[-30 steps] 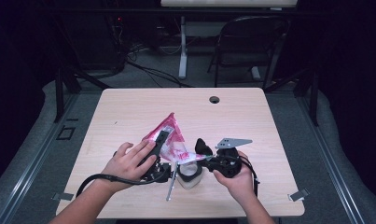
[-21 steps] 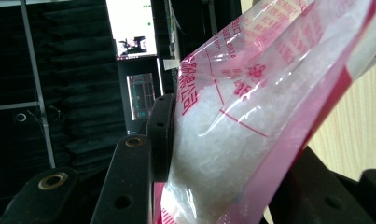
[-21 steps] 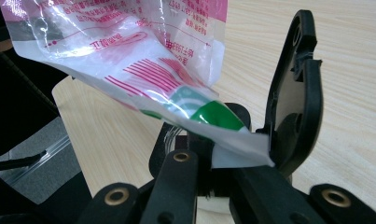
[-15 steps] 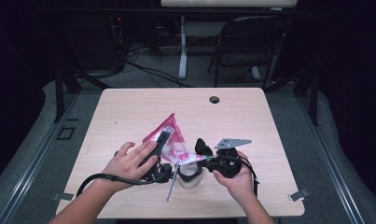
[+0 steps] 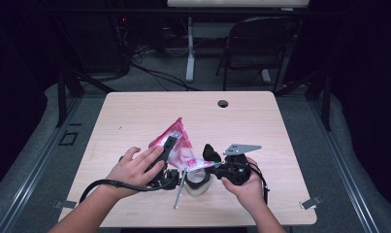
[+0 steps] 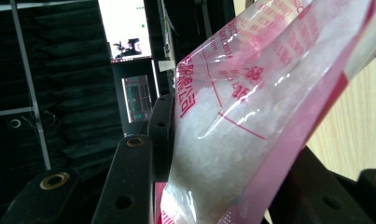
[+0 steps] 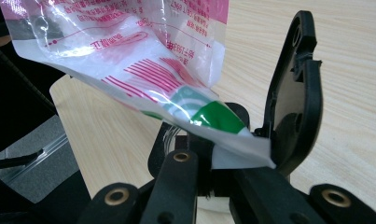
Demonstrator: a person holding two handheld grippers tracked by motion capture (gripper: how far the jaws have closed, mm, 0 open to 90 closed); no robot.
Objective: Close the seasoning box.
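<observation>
- Worktop first: pale wood-grain worktop point(image 5: 135, 116) with a small dark round hole point(image 5: 223, 103) near its far edge, mostly bare, dark room and a folding chair point(image 5: 261, 46) beyond it.
- Centre stage near the front edge, the soft pink-and-clear plastic bag of white granules point(image 5: 176, 141) is held up off the wood between both tools, its peak pointing away from the person.
- Left gripper point(image 5: 165, 154) has the bag's body: in the left gripper view the black jaws sit either side of the bulging plastic, pressed in against the filling, so they're clamped on it.
- Right gripper point(image 7: 251, 158) works the low corner: in its own view the white-and-green corner of the bag lies between the jaws, and they look closed on that thin flap, though one jaw stands off wide to the side, so I call it a pinch with some doubt.
- Under the bag, a small white cup-like container point(image 5: 198, 182) sits on the wood, with a slim metal utensil point(image 5: 179, 191) lying just beside it.
- Handling read: the bag looks limp and slick, the granules will shift and sag to the lowest point, giving it some weight. Best hold, I judge, is the flat sealed edges or corners; squeezing the belly risks slipping or a split.
</observation>
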